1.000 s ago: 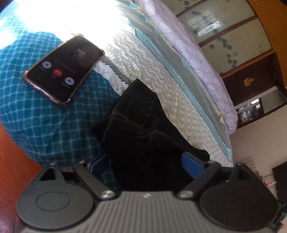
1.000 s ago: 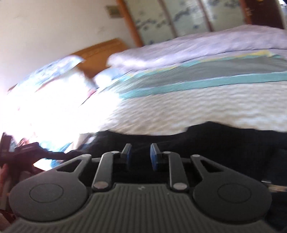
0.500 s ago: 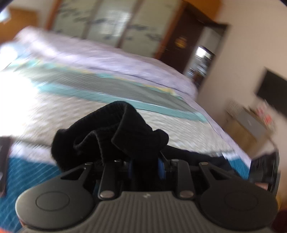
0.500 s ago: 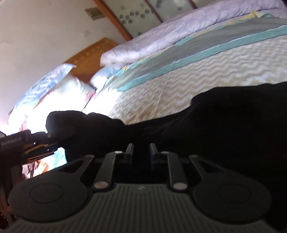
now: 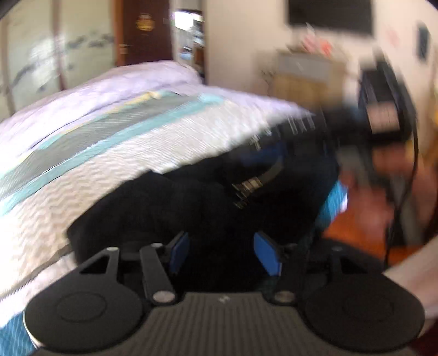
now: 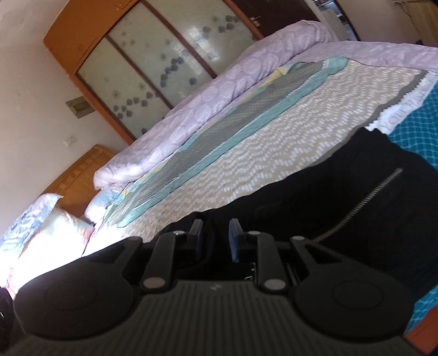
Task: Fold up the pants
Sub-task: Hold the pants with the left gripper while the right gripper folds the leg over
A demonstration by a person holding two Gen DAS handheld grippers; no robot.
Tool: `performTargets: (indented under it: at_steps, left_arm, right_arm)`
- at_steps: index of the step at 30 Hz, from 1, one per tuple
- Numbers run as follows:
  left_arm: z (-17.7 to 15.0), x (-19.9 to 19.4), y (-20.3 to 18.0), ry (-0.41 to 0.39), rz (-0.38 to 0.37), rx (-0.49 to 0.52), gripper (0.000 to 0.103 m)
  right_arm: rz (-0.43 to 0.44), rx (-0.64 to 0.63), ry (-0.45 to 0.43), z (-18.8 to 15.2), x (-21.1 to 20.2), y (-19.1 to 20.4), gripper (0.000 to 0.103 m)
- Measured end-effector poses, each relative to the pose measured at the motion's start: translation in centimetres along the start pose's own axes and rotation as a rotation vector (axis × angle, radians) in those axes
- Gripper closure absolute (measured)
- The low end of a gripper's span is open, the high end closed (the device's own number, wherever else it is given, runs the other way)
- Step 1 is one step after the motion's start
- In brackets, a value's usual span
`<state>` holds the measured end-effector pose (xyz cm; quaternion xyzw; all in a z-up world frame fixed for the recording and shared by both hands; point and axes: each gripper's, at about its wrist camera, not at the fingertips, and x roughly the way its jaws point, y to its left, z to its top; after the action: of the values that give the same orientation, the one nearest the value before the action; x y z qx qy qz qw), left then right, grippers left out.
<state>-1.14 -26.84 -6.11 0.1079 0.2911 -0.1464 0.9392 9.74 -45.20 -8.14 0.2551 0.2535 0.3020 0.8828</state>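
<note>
Both pairs of jaws sit over black cloth. On my left gripper (image 5: 226, 256) the blue pads stand well apart, having just been opening, with the dark fabric lying between them but not pressed by either pad. On my right gripper (image 6: 215, 237) the jaws stand only a narrow way apart, also just easing wider; a fold of the cloth lies in the gap, and I cannot tell whether the pads pinch it.

The pants (image 6: 342, 208) are a soft, matte black, lying along the near edge of the bed (image 6: 246, 153), partly on the pale woven cover with its zigzag weave and partly on the teal diamond-patterned sheet (image 6: 416, 131).

From my right wrist the picture is sharp: I see a metal zipper (image 6: 366, 202) running as a thin toothed diagonal line across the pants, a rolled lilac quilt (image 6: 219, 90) along the far side, and a wooden wardrobe (image 6: 153, 63) with frosted flowered panels.

My left wrist view is smeared by blur. It shows what the other does not: the right gripper (image 5: 301, 128) itself reaching onto the far end of the pants, and a dark screen (image 5: 328, 13) on the wall.
</note>
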Motion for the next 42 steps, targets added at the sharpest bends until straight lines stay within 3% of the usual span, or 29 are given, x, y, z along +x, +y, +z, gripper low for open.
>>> performTargets:
  at_steps: [5,9,11,12,13,15,16,17,18,19,21,23,26,28,30,34,37,40,42]
  left_arm:
    - [-1.3,-4.4,7.2,-0.086,-0.001,-0.384,0.048]
    - [-3.8,-4.5,11.1,-0.043,0.076,-0.600,0.048]
    - [-4.7,-4.3,11.8,-0.028,0.073,-0.652,0.048]
    - [-5.1,-4.2,12.4,-0.016,0.068,-0.667,0.048]
    - [-5.3,-3.7,12.5,-0.004,0.065,-0.672,0.048]
    - [-5.6,-2.3,12.8,0.028,0.050,-0.675,0.048]
    - [-5.6,-1.6,12.6,0.045,0.045,-0.676,0.048]
    - [-5.6,-0.6,12.2,0.064,0.040,-0.677,0.048]
    - [-5.5,-0.2,12.2,0.071,0.035,-0.677,0.048]
    - [-5.6,-0.2,11.6,0.066,0.027,-0.670,0.048]
    - [-5.3,-0.4,11.1,0.046,0.024,-0.632,0.047]
    - [-5.1,-0.7,10.7,0.035,0.039,-0.603,0.047]
    - [-4.7,-0.3,10.8,0.047,0.059,-0.604,0.047]
    - [-4.3,0.8,10.6,0.113,0.091,-0.590,0.047]
    - [-4.1,1.4,10.3,0.151,0.118,-0.572,0.047]
    - [-3.5,-0.4,11.1,0.069,0.118,-0.595,0.047]
    - [-2.6,-2.1,12.0,-0.030,0.104,-0.632,0.048]
    - [-1.2,-1.8,11.2,-0.058,0.054,-0.588,0.050]
    - [-0.5,-0.3,9.9,-0.027,-0.003,-0.551,0.051]
  right_arm:
    - [0.093,-0.152,0.049,-0.8,1.8,4.3,0.078]
    - [-0.022,-0.250,0.059,-1.4,4.1,5.9,0.076]
    - [-0.091,-0.251,0.034,-1.3,4.9,5.4,0.059]
    - [-0.141,-0.262,0.013,-1.4,5.0,5.2,0.037]
    - [-0.171,-0.265,0.001,-1.5,5.2,4.8,0.023]
    - [-0.156,-0.208,0.076,-1.5,6.7,3.5,0.025]
    - [-0.123,-0.158,0.142,-1.6,7.6,2.8,0.046]
    - [-0.107,-0.111,0.191,-1.7,8.1,2.2,0.059]
    - [-0.123,-0.098,0.184,-1.6,7.9,2.2,0.069]
    - [-0.124,-0.095,0.172,-1.3,7.2,2.5,0.076]
    - [-0.112,-0.103,0.113,-0.7,4.8,3.5,0.078]
    - [-0.109,-0.121,0.078,-1.0,2.3,4.6,0.078]
    - [-0.181,-0.088,0.165,-4.0,2.0,3.7,0.077]
    - [-0.196,0.026,0.201,-5.1,2.9,1.6,0.064]
    - [-0.170,0.080,0.187,-3.8,2.5,0.8,0.057]
    - [-0.192,0.019,-0.047,-0.5,-3.0,0.3,0.053]
    - [-0.343,0.020,-0.197,1.3,-7.5,-2.9,0.051]
    - [-0.513,0.050,-0.257,2.2,-10.5,-7.3,0.043]
    - [-0.566,0.084,-0.242,2.1,-11.1,-9.8,0.039]
